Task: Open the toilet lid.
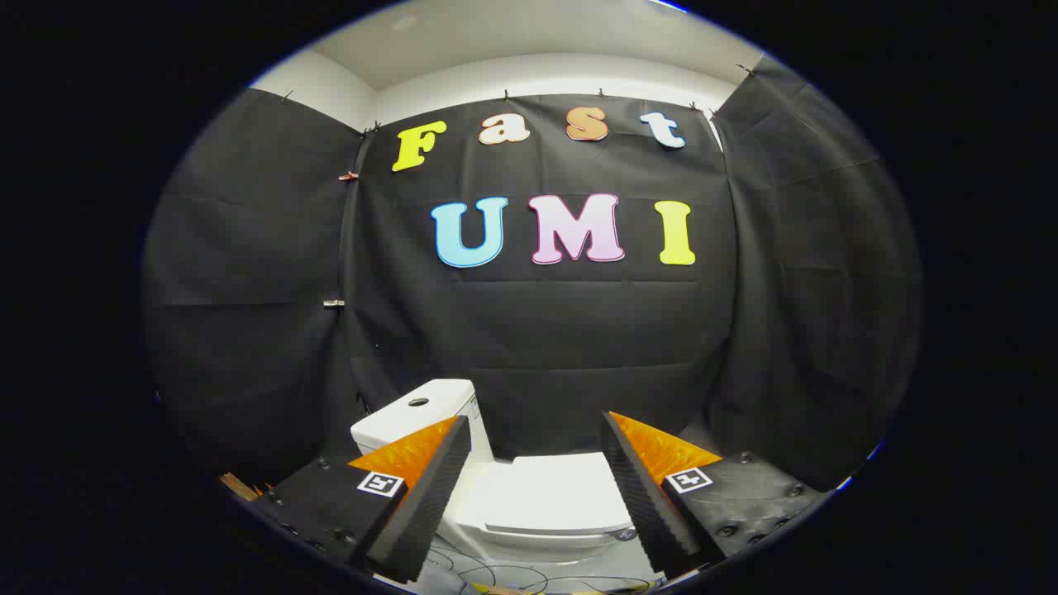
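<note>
I've got the gripper [536,463] spread wide, holding nothing; the toilet lid [558,492] is down, seen between and beyond the fingers, tank [417,413] behind-left. Risk as I judge it: fingers slide off the smooth front lip (thin edge), or snag cables [496,574] on the floor.

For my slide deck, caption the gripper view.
Open gripper frames the white toilet, its lid down.
</note>
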`<act>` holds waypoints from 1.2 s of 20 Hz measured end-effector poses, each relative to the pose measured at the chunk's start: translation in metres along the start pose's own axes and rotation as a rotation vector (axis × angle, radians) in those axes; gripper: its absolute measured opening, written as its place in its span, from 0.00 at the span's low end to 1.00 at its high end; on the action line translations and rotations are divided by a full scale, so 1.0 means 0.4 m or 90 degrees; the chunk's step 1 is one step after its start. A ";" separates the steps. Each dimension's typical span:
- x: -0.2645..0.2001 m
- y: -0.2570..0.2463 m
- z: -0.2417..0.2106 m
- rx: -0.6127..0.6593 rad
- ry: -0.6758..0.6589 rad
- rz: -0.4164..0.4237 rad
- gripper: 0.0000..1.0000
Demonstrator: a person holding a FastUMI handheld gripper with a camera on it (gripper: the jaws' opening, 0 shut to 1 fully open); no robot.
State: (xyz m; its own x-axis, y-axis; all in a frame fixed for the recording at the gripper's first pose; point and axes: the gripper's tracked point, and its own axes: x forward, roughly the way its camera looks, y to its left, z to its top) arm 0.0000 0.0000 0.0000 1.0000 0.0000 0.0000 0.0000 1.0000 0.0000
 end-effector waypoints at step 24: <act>0.002 -0.055 -0.003 0.024 0.010 -0.019 0.99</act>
State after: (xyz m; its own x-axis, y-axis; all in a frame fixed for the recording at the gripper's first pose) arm 0.0010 -0.0219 -0.0014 0.9994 -0.0295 -0.0158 0.0301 0.9988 0.0375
